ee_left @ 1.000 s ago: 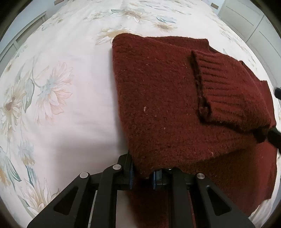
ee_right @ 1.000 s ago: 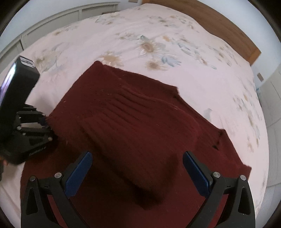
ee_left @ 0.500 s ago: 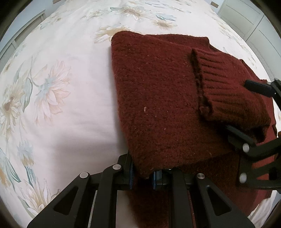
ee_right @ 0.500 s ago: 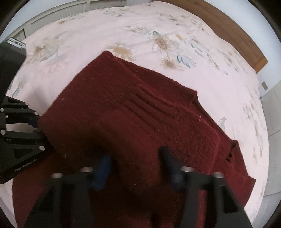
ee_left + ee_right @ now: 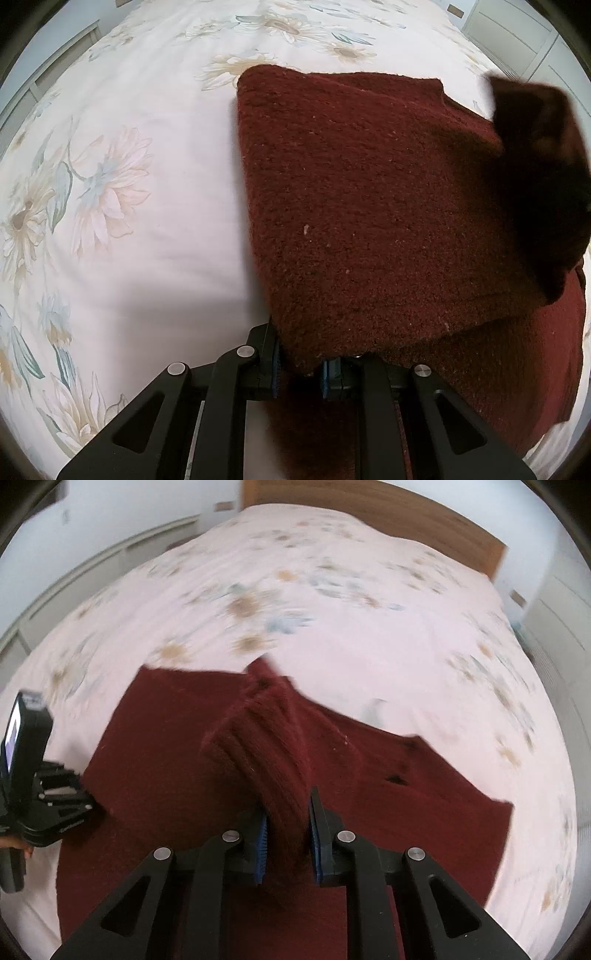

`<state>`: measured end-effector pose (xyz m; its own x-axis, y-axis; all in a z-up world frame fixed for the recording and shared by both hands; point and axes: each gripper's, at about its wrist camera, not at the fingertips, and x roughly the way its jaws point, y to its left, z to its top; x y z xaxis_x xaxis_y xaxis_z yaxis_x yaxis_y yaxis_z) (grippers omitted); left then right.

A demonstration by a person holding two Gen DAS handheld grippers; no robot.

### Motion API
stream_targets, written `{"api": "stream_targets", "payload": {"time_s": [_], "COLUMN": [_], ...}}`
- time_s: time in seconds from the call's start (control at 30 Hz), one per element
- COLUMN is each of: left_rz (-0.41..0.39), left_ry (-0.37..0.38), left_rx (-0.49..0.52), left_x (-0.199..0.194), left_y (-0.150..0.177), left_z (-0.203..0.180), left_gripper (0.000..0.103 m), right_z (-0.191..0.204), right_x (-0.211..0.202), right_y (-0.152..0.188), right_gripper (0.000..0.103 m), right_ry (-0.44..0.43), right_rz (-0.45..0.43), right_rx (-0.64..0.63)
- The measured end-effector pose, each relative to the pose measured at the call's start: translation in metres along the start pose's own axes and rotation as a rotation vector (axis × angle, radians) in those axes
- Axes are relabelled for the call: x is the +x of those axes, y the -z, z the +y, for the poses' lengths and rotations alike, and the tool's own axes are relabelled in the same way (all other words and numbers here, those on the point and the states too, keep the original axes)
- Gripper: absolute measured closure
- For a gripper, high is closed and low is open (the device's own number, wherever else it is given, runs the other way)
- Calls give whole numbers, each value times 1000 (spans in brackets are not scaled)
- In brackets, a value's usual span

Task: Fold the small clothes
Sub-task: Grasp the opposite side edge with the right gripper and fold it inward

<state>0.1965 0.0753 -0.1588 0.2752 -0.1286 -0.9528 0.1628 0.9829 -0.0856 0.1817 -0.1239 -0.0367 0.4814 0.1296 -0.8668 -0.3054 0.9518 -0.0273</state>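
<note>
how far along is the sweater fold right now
Partway. Done: one side of the dark red sweater is already folded over its body on the flowered bedspread. In hand: the left gripper pinches the near corner of that fold, and the right gripper is shut on the ribbed sleeve cuff, lifted off the sweater. Left: lay the sleeve down, then probably fold the remaining flat part near the grippers.

Floral bedsheet (image 5: pixel 140 229), wooden headboard (image 5: pixel 369 513), white cabinets (image 5: pixel 557 627)
</note>
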Motion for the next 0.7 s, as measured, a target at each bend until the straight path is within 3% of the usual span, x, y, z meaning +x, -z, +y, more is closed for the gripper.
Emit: {"api": "stream_targets", "payload": {"time_s": [0.17, 0.33, 0.53, 0.7], "left_rz": [11, 12, 16, 19], "left_ry": [-22, -42, -59, -97], "left_rx": [10, 12, 15, 47], "left_x": [-1, -2, 1, 2], "left_y": [-2, -4, -5, -6], "left_z": [-5, -12, -18, -29], "left_gripper": [89, 89, 89, 89], "right_z": [-53, -98, -118, -134], "right_x": [-10, 0, 26, 30], "right_y": [18, 49, 83, 103], "right_gripper": [86, 86, 85, 65], "right_ry": [25, -13, -64, -36], "right_rz": [4, 48, 110, 127], "right_rx": [122, 256, 342, 377]}}
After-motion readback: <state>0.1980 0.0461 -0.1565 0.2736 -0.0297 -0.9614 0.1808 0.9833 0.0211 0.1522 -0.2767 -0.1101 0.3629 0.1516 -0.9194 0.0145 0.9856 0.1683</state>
